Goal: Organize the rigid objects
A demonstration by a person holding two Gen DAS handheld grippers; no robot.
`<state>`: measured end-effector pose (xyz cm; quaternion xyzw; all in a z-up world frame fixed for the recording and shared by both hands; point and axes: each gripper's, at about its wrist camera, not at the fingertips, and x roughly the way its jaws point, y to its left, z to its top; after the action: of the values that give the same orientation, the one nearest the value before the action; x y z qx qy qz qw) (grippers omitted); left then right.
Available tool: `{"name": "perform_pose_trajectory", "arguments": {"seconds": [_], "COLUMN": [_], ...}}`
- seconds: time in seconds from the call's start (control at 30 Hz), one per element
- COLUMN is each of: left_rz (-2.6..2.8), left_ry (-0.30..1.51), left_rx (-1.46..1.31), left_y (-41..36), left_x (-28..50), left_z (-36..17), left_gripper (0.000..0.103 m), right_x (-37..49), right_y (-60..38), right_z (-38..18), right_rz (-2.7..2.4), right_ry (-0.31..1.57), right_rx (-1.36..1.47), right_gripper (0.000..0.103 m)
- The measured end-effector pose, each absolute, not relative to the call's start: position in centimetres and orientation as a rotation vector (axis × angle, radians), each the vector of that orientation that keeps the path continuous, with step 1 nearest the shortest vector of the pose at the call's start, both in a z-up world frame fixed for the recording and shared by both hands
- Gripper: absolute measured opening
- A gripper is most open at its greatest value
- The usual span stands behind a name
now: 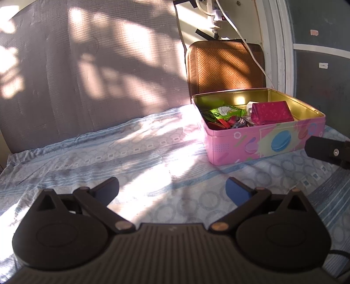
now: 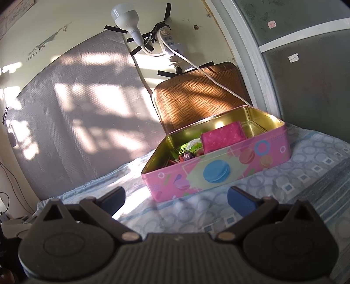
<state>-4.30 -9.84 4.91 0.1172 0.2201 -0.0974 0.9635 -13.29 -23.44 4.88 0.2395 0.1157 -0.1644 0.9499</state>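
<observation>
Pink tin (image 1: 262, 142) sits open on the bedsheet (image 1: 109, 157) at the far right, near the wall, with its brown woven-pattern lid (image 1: 223, 65) propped upright behind it. Inside: a magenta box (image 1: 271, 113) leaning at the middle-right, a green packet (image 1: 225, 111) toward the left wall, and a heap of small red and dark bits (image 1: 227, 123) at the front-left corner, too small to identify. Right part of the tin floor looks bare gold. No loose rigid items visible anywhere on the sheet in either view, so by my read the gathering is mostly or fully done; what seems left is closing the lid, or tidying the contents, though anything behind the cameras can't be ruled out. Left gripper (image 1: 172, 187) hovers low over the sheet, well apart from the tin, jaws spread wide, nothing between them. Right gripper (image 2: 176, 197) is also spread wide and empty, just in front of the tin's front wall, not touching; its black tip also pokes in at the right edge of the left wrist view. White cable (image 2: 196, 67) hangs from a taped wall socket (image 2: 168, 41) down across the lid, which could snag if the lid gets swung shut. Bulb adapter (image 2: 125, 18) is taped to the wall beside it.
</observation>
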Motion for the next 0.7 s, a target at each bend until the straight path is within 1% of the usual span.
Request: {"name": "perform_pose_trajectory", "arguments": {"seconds": [0.27,0.7], "left_rz": [-0.165,-0.219], "left_ry": [0.463,0.589], "left_rx": [0.279,0.235], "left_y": [-10.47,-10.73], "left_x": [-4.31,-4.59], "left_z": [4.59,4.65], "left_gripper": [0.103,0.103], "right_x": [-13.25,-13.27], "right_y": [-23.62,-23.91], "right_z": [4.71,4.43], "right_rz": [-0.336,-0.346], "right_ry": [0.238,0.243], "right_rx": [0.496,0.518], "right_gripper": [0.103,0.103]}}
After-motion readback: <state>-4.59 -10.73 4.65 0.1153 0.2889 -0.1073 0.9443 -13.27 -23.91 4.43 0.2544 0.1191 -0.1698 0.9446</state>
